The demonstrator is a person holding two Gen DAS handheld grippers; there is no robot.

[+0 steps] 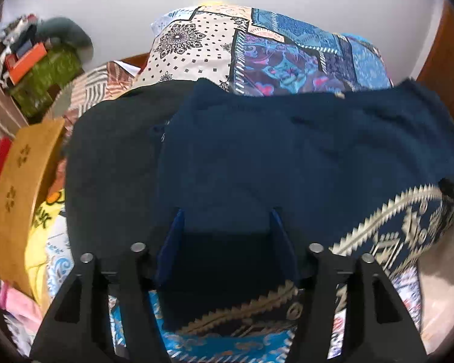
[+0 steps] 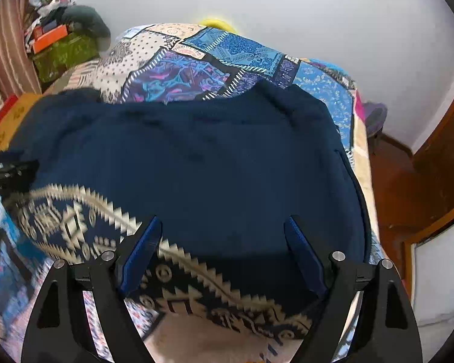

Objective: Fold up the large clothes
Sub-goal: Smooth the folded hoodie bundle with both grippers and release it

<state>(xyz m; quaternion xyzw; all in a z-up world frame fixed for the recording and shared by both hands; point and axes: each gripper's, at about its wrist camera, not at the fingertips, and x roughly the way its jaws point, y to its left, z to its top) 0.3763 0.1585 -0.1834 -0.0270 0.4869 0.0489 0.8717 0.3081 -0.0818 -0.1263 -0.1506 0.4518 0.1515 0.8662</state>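
A large navy garment (image 1: 287,151) with a cream zigzag-patterned border (image 1: 408,220) lies spread flat on the bed. A darker, near-black layer (image 1: 112,157) sticks out at its left side. My left gripper (image 1: 227,214) hovers over the garment's near part, jaws open, blue pads (image 1: 174,236) apart with only cloth lying below them. In the right wrist view the same navy garment (image 2: 212,157) fills the middle, its patterned border (image 2: 84,220) at the near left. My right gripper (image 2: 224,220) stands wide open over the near edge, and its pads (image 2: 302,251) grip nothing.
A patchwork bedspread (image 1: 257,48) humps up behind the garment. A tan cardboard box (image 1: 21,187) sits at the left of the bed, and a green box with clutter (image 2: 63,51) is in the far left corner. Wooden door and floor (image 2: 423,166) are on the right.
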